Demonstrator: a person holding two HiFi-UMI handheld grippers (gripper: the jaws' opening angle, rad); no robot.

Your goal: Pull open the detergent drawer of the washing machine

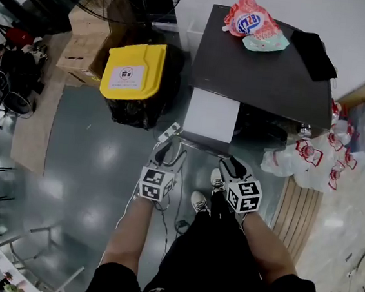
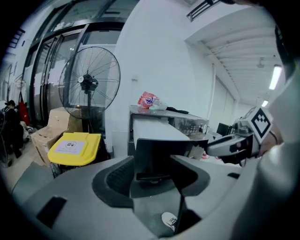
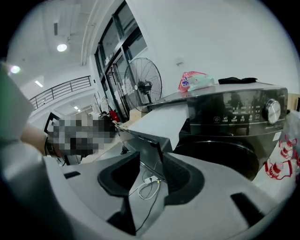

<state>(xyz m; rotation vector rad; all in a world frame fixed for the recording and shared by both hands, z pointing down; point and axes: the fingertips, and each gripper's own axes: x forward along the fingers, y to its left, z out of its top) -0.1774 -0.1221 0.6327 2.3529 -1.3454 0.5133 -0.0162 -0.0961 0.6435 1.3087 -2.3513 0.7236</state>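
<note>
Jutting detergent drawer (image 1: 210, 116), open floor (image 1: 97, 156) leftward

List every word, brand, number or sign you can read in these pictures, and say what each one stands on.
No text can be read for certain.
Detergent bag on the washing machine: blue logo with white letters, too blurred to read.
Yellow bin lid: white label with a mark, too small.
Control panel: symbols and print, too small.
Plastic bags: red print, unreadable.

No readable text, bag (image 1: 254, 23) print (blurred)
</note>
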